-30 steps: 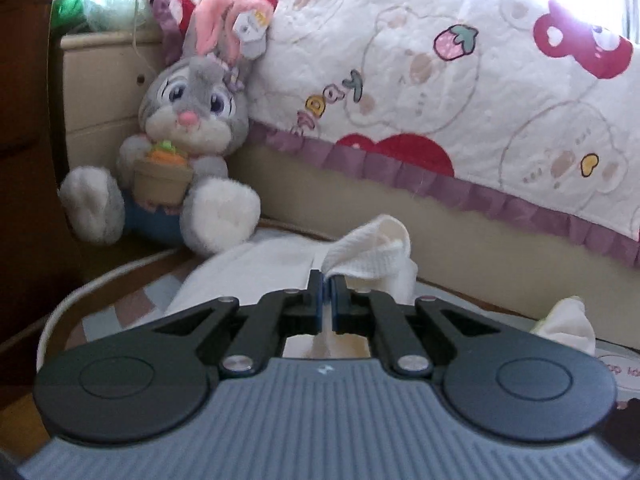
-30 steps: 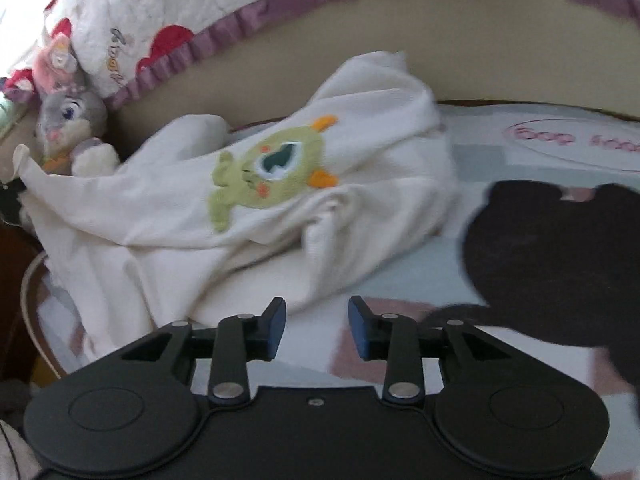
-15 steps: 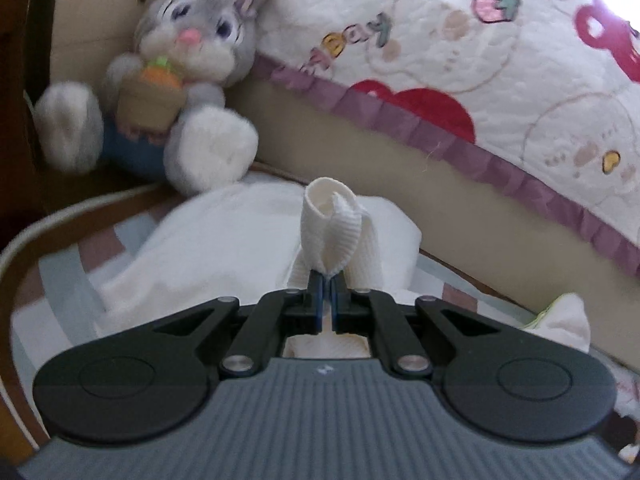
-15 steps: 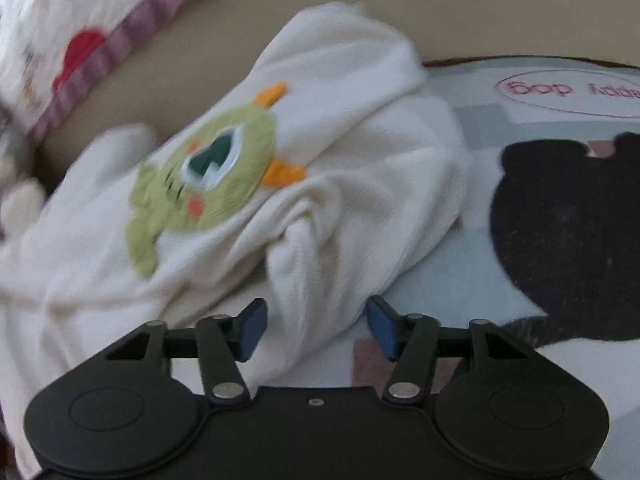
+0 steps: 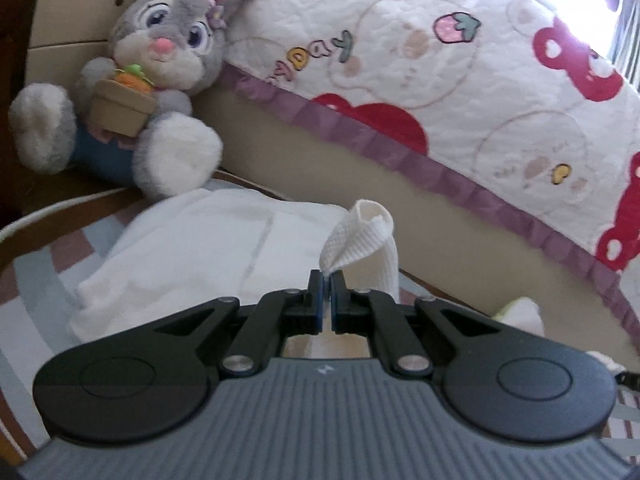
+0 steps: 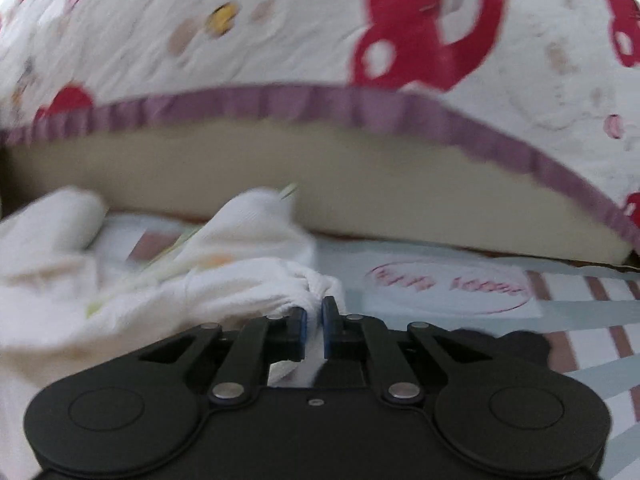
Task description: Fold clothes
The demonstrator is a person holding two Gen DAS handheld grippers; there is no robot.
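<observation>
On a striped pastel rug [image 5: 36, 280] beside a quilt-draped bed [image 5: 460, 92], the left gripper [image 5: 327, 280] and right gripper [image 6: 314, 312] each pinch the crumpled white knit garment [image 5: 208, 240] near a grey plush rabbit [image 5: 160, 60].

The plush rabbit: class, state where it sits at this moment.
In the left wrist view the plush rabbit sits at upper left, leaning against the quilted bedspread, just behind the white garment spread on the mat.
</observation>
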